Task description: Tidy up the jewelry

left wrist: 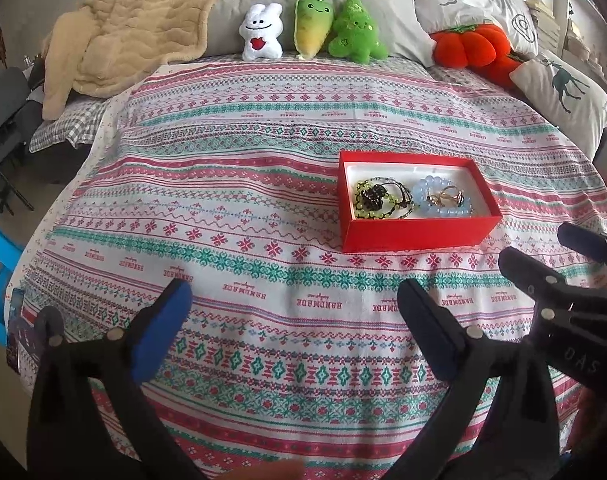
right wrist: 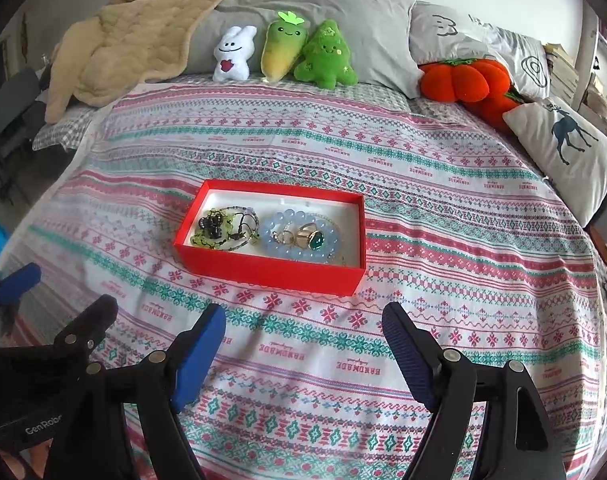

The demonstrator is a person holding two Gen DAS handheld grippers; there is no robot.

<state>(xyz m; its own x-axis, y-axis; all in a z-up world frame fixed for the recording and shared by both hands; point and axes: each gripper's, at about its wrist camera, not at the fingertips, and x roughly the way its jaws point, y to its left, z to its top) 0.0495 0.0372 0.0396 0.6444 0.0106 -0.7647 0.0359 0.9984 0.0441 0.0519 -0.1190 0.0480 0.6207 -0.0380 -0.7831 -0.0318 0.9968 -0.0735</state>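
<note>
I get bright, even daylight on the bed (right wrist: 443, 208); shadows are soft. Fisheye bends both views hard at the dark-vignetted corners. Centre sharp, edges slightly smeared.

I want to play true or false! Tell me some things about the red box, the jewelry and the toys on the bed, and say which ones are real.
1. The red box has its lid on. False: it is open on top, with jewelry showing inside.
2. A pale blue bead bracelet lies in the box. True.
3. The ring with a green stone lies on the bedspread. False: it sits in the box, inside the ring of blue beads.
4. The left gripper is open and holds nothing. True.
5. The white bunny toy stands right of the green tree toy. False: it stands to the left.
</note>
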